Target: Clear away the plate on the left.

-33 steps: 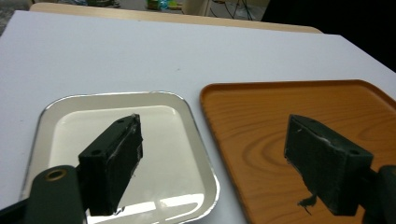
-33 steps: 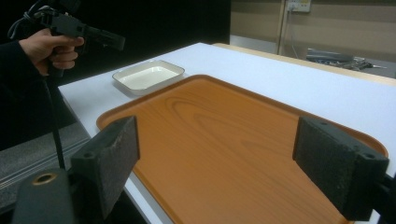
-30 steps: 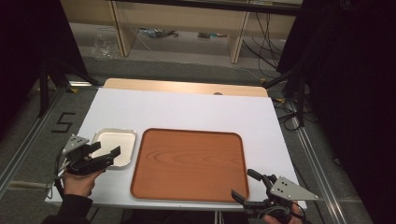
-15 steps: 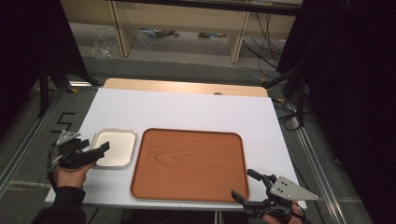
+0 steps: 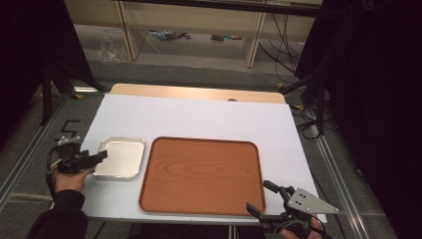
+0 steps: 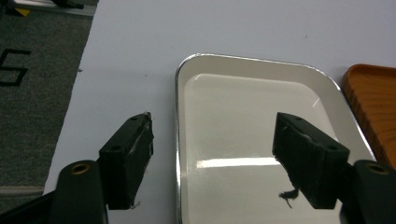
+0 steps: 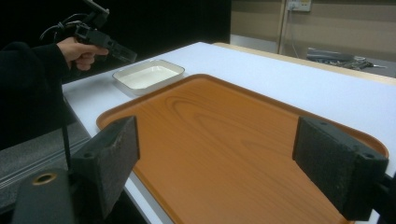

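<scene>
From the high view, a small white metal tray (image 5: 120,157) is seen just ahead of the left gripper (image 5: 94,159), beside a wooden tray (image 5: 201,174) on the white surface (image 5: 199,119). The right gripper (image 5: 261,196) is held at the wooden tray's near corner.

In the left gripper view, the jaws are released; the white tray's left rim lies between them, perhaps untouched.

In the right gripper view, the jaws are spread wide, the wooden tray framed between them.

My left gripper (image 6: 212,156) has its jaws spread wide over the white tray (image 6: 252,140); one jaw sits outside the tray's chrome rim above the white tabletop (image 6: 187,28), the other above its basin. An orange tray's corner (image 6: 373,102) lies just beside.
</scene>
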The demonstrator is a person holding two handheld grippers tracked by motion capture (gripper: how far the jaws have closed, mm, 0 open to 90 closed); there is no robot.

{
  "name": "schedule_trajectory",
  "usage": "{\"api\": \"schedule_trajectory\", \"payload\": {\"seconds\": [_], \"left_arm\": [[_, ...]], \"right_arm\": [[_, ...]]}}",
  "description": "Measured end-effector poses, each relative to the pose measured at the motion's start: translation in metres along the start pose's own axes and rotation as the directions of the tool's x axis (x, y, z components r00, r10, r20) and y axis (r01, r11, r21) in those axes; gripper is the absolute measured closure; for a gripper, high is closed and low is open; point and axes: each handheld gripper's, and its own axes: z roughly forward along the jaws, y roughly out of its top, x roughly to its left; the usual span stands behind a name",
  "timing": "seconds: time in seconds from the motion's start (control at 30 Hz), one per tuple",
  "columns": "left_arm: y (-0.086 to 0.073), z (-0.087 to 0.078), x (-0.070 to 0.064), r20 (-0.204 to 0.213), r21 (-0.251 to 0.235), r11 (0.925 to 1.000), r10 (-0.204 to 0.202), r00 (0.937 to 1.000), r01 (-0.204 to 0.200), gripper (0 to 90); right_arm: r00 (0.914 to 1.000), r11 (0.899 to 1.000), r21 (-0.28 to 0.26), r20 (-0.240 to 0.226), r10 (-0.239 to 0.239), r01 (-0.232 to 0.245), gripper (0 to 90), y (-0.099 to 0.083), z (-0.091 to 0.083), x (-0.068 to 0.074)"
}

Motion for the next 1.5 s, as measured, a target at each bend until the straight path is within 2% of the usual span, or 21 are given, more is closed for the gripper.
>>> {"api": "schedule_trajectory", "payload": {"seconds": [0.03,0.1,0.23,0.37,0.43,0.47,0.5,0.53,0.7,0.77,0.83,0.9,0.93,1.07,1.13,1.3,1.33,1.37,1.4,1.43,1.5], "left_arm": [[0.001,-0.001,0.004,0.000,0.034,0.9982,0.049,0.9988,-0.049,32.5],[0.001,0.003,0.006,-0.004,0.056,0.9968,0.058,0.9983,-0.058,35.9],[0.001,0.007,0.012,-0.008,0.062,0.9973,0.041,0.9991,-0.040,42.2],[0.001,0.010,0.014,-0.005,0.054,0.9982,0.026,0.9996,-0.026,46.7],[0.002,0.013,0.015,-0.003,0.082,0.9962,0.032,0.9995,-0.031,50.5],[0.003,0.014,0.018,0.006,0.103,0.9926,0.063,0.9980,-0.063,52.9],[0.003,0.014,0.018,0.006,0.103,0.9926,0.063,0.9980,-0.063,54.8],[0.002,0.016,0.016,0.004,0.096,0.9949,0.031,0.9995,-0.031,57.2],[0.004,0.022,0.018,0.010,0.162,0.9844,0.067,0.9977,-0.068,67.5],[0.004,0.024,0.018,-0.003,0.167,0.9852,0.040,0.9992,-0.039,72.0],[0.006,0.025,0.018,-0.003,0.167,0.9857,0.020,0.9998,-0.019,74.0],[0.007,0.025,0.019,0.003,0.179,0.9834,0.027,0.9996,-0.028,75.6],[0.008,0.026,0.018,0.008,0.173,0.9849,0.010,0.9999,-0.011,77.9],[0.011,0.028,0.018,-0.001,0.183,0.9828,0.022,0.9998,-0.022,84.4],[0.011,0.029,0.018,0.006,0.169,0.9855,-0.008,1.0000,0.006,85.5],[0.012,0.024,0.023,0.055,0.131,0.9903,-0.054,0.9970,0.047,88.2],[0.012,0.024,0.023,0.055,0.131,0.9903,-0.054,0.9970,0.047,88.3],[0.013,0.021,0.026,0.077,0.129,0.9907,-0.052,0.9956,0.042,88.3],[0.013,0.021,0.026,0.077,0.129,0.9907,-0.052,0.9956,0.042,88.4],[0.013,0.022,0.025,0.078,0.105,0.9917,-0.082,0.9936,0.074,88.4],[0.013,0.020,0.026,0.075,0.097,0.9923,-0.085,0.9936,0.077,88.4]], "right_arm": [[1.0000,1.000,0.000,0.000,0.001,-0.001,15.9,0.000,0.000,0.000],[1.0000,1.000,0.000,-0.001,-0.001,0.001,15.9,0.000,0.000,0.000],[0.9999,1.000,-0.019,0.014,-0.004,0.004,15.9,0.000,0.000,0.000],[0.9999,1.000,-0.009,0.009,0.008,-0.008,15.9,0.000,0.000,0.001],[0.9999,1.000,-0.021,0.015,-0.005,0.006,15.9,-0.001,0.001,0.000],[0.9999,1.000,-0.019,0.013,-0.004,0.005,15.9,-0.001,0.001,0.000],[0.9999,1.000,-0.019,0.013,-0.004,0.005,15.9,-0.001,0.001,0.000],[0.9999,1.000,-0.018,-0.002,-0.011,0.011,15.9,0.000,0.001,-0.001],[0.9998,1.000,-0.002,-0.019,-0.004,0.004,16.0,0.000,0.002,-0.001],[0.9996,1.000,-0.003,-0.010,-0.025,0.025,16.0,0.000,0.001,-0.001],[0.9998,1.000,0.001,-0.015,-0.014,0.014,16.0,0.000,0.001,0.000],[0.9998,1.000,-0.001,-0.016,-0.009,0.009,16.0,0.000,0.002,-0.001],[0.9998,1.000,-0.001,-0.016,-0.010,0.010,16.0,0.000,0.002,-0.001],[0.9999,1.000,0.004,-0.011,-0.012,0.012,16.0,0.000,0.001,0.000],[0.9997,1.000,-0.002,0.002,-0.025,0.025,16.0,0.000,0.001,-0.001],[0.9998,1.000,0.002,-0.020,-0.004,0.004,16.1,0.000,0.001,0.000],[0.9998,1.000,0.003,-0.020,-0.004,0.004,16.1,0.000,0.001,0.000],[0.9998,1.000,0.002,-0.019,-0.005,0.005,16.1,0.000,0.002,0.000],[0.9998,1.000,0.002,-0.019,-0.005,0.005,16.1,0.000,0.002,0.000],[0.9998,1.000,0.000,-0.020,-0.008,0.008,16.1,0.000,0.002,-0.001],[0.9999,1.000,0.003,-0.013,-0.010,0.010,16.2,0.000,0.001,0.000]]}}
